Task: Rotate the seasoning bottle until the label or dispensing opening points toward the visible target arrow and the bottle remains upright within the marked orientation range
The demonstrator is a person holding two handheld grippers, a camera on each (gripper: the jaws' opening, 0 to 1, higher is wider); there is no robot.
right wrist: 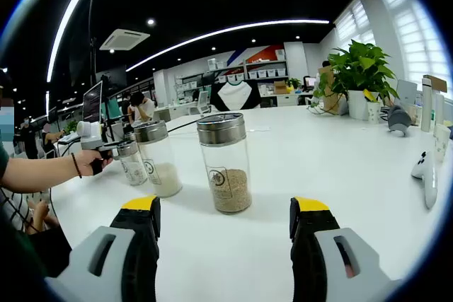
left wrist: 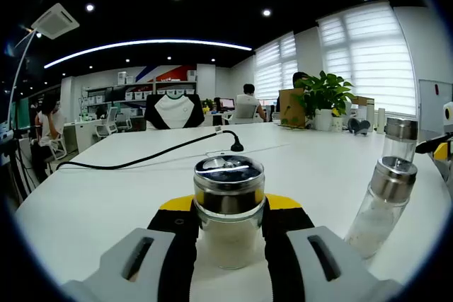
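A squat glass seasoning bottle with a steel lid and white powder stands upright on the white table. My left gripper is shut on it, its yellow-tipped pads pressed against both sides. In the right gripper view a bottle of brown grains stands upright just ahead of my right gripper, whose jaws stand wide open and apart from it. Left of it are a white-powder bottle and a smaller bottle, beside which a person's hand holds the left gripper.
Two more steel-capped bottles stand at the right of the left gripper view. A black cable crosses the table. A potted plant, a grey object and a white handset lie at the right. People sit at desks behind.
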